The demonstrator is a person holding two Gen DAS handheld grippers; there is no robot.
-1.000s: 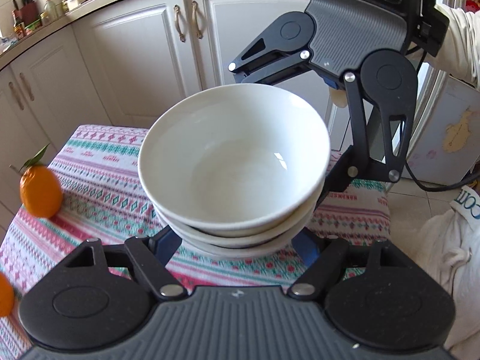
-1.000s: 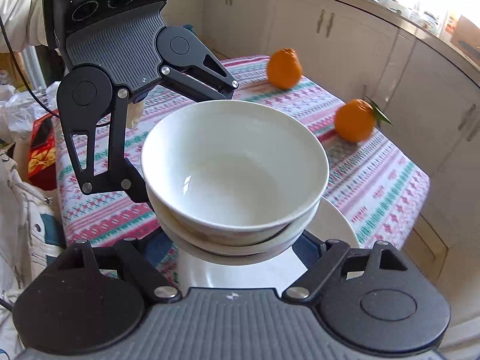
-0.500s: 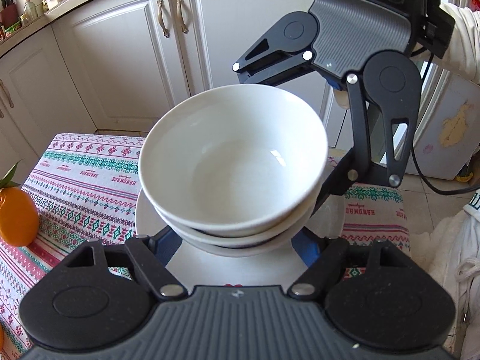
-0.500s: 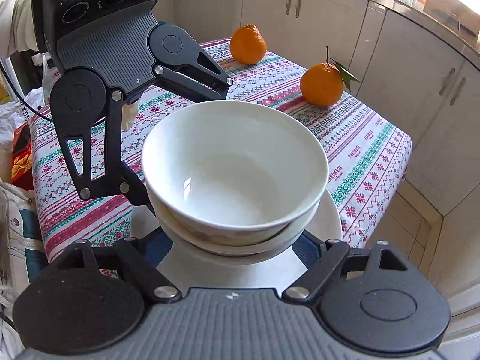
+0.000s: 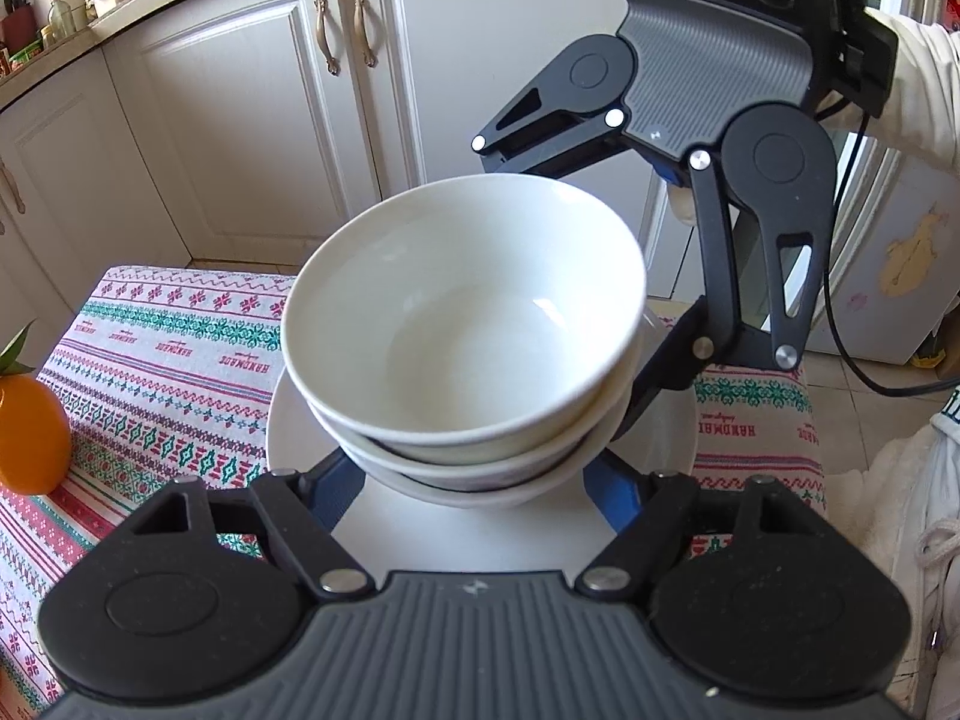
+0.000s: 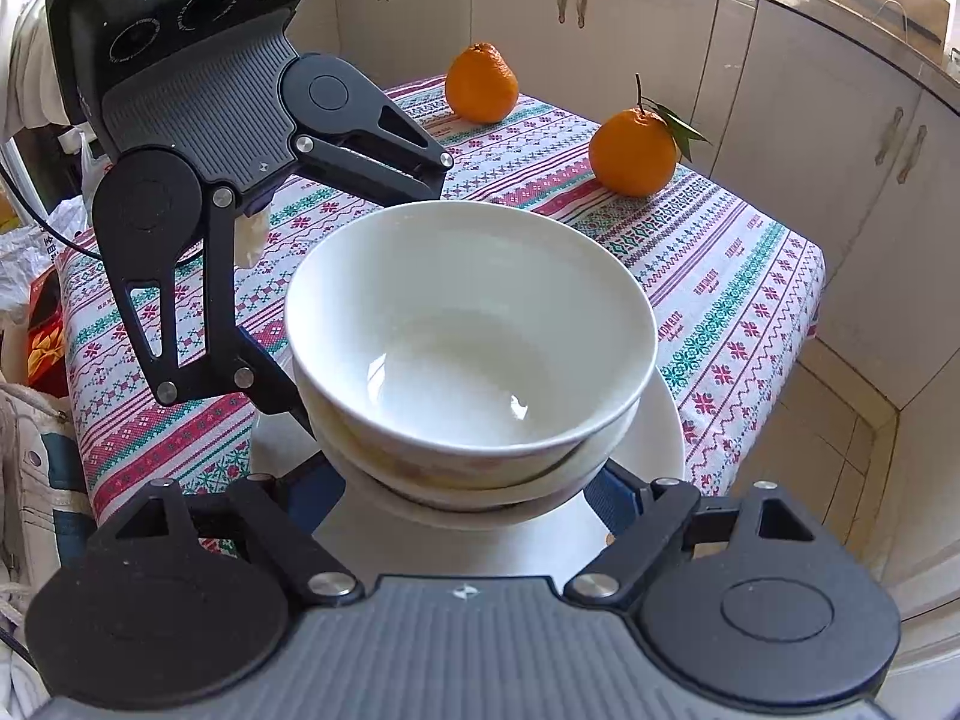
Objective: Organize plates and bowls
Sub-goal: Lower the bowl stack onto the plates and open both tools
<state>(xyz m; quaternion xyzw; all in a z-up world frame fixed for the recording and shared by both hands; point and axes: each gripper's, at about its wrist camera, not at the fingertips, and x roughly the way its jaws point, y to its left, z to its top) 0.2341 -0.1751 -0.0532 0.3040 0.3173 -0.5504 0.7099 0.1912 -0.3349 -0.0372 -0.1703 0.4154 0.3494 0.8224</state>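
Cream kitchen cabinets [image 5: 240, 138] stand behind the bench [image 6: 720, 276], which wears a cloth with red, green and purple bands. On the cloth lies a white plate [image 6: 663, 438], close to the near edge of the bench. Over the middle of this plate we see the stack of bowls [image 5: 468, 324], three white bowls nested one in another, with the top one empty and a little tilted. We cannot tell whether the lowest bowl already rests on the plate or hangs just above it.

We grasp the stack from two opposite sides. The left gripper [image 5: 474, 489] has its blue fingers [image 5: 333, 495] against the lowest bowl, one at each side; its jaws are opening slightly, with the stack still between them. The right gripper [image 6: 474, 498] faces it across the bowls, and its jaws stand wide, clenched on the same lowest bowl. A white sleeve [image 5: 924, 90] shows behind the right gripper in the left wrist view.

Far on the bench, in the right wrist view, we see two oranges: one orange [image 6: 482, 83] at the far edge, and one orange with leaves [image 6: 633, 150] to the right of it. Both are well apart from the plate.
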